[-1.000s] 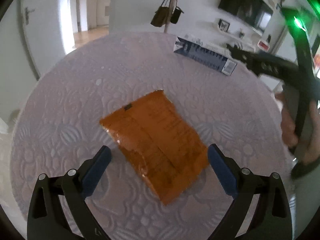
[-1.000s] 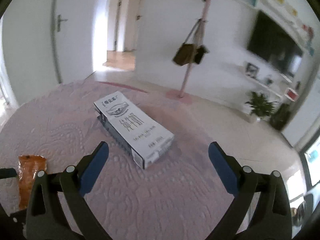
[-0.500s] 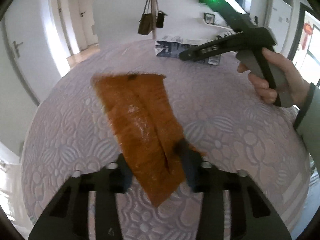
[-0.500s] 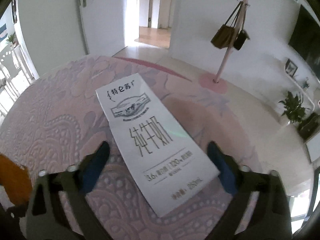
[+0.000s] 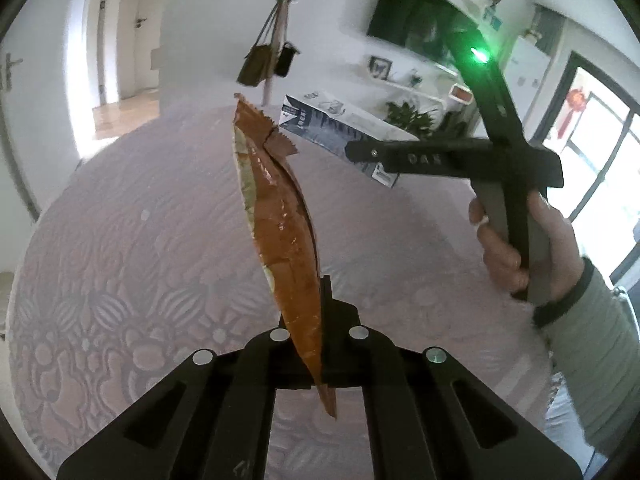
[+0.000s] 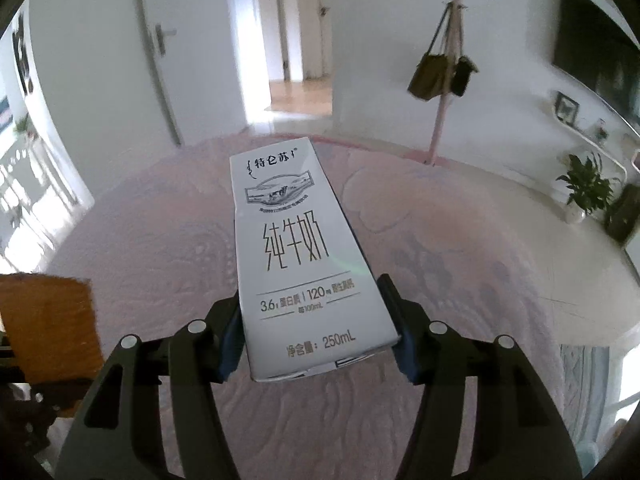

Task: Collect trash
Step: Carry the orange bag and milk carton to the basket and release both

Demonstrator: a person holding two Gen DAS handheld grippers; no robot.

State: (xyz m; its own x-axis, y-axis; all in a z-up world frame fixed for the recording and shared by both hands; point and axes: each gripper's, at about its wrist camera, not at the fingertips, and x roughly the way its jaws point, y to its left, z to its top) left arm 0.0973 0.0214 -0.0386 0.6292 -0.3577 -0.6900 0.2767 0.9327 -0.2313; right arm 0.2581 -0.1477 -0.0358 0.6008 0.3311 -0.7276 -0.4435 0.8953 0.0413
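Observation:
My left gripper is shut on an orange snack wrapper and holds it edge-up above the round table with the pink embossed cloth. The wrapper also shows at the left edge of the right wrist view. My right gripper is shut on a white milk carton, its blue pads pressed on both sides of the carton's near end. In the left wrist view the carton lies at the far side of the table, with the right gripper on it.
The tablecloth's edge falls off to the white floor on the right. A coat stand with hanging bags stands beyond the table. A potted plant and a wall TV are at the right.
My left gripper closed on the wrapper and lifted it off the table, turning it edge-on. My right gripper moved in over the carton and closed on its sides.

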